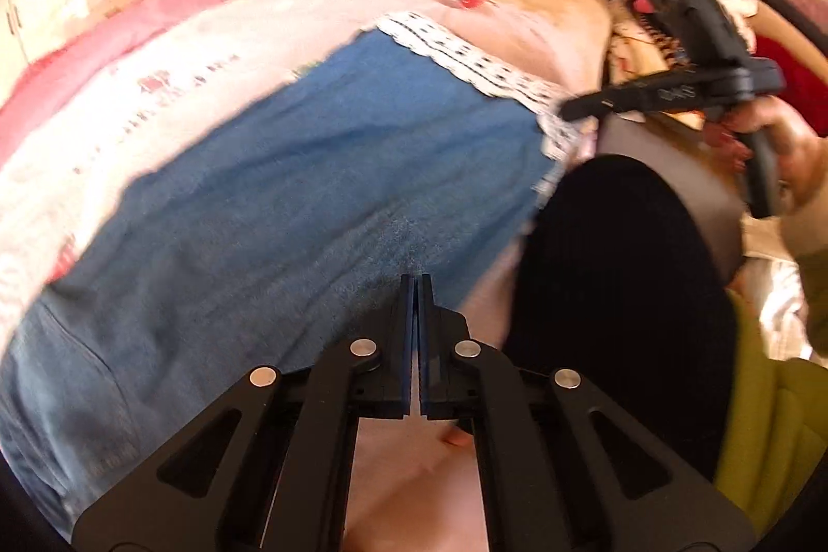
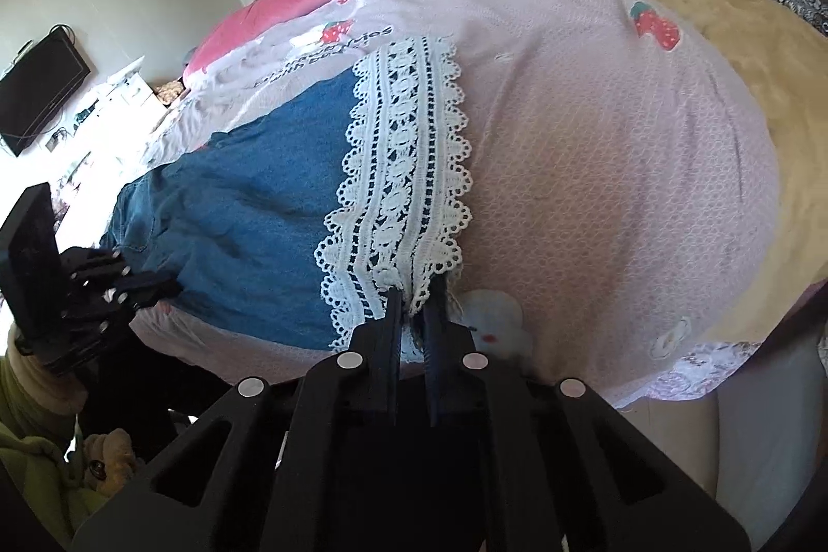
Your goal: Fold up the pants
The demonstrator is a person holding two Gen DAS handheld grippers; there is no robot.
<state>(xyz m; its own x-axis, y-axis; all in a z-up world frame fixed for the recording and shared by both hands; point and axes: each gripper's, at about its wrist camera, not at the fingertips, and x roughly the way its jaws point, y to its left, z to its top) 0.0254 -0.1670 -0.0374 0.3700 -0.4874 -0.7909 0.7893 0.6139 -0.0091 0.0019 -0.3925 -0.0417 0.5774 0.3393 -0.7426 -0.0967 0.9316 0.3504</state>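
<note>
Your right hand-held gripper nips the lace hem; left closed at pants edge, grip unclear. Denim's floppy, lace snags.

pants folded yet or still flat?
Spread flat: the pants lie on the bed, each hand-held gripper pinching the near edge, no fold visible.

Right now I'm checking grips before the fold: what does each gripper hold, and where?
The right gripper pinches the blue denim pants at their white lace hem. The left gripper is shut at the pants' near edge; a grip cannot be confirmed.
</note>
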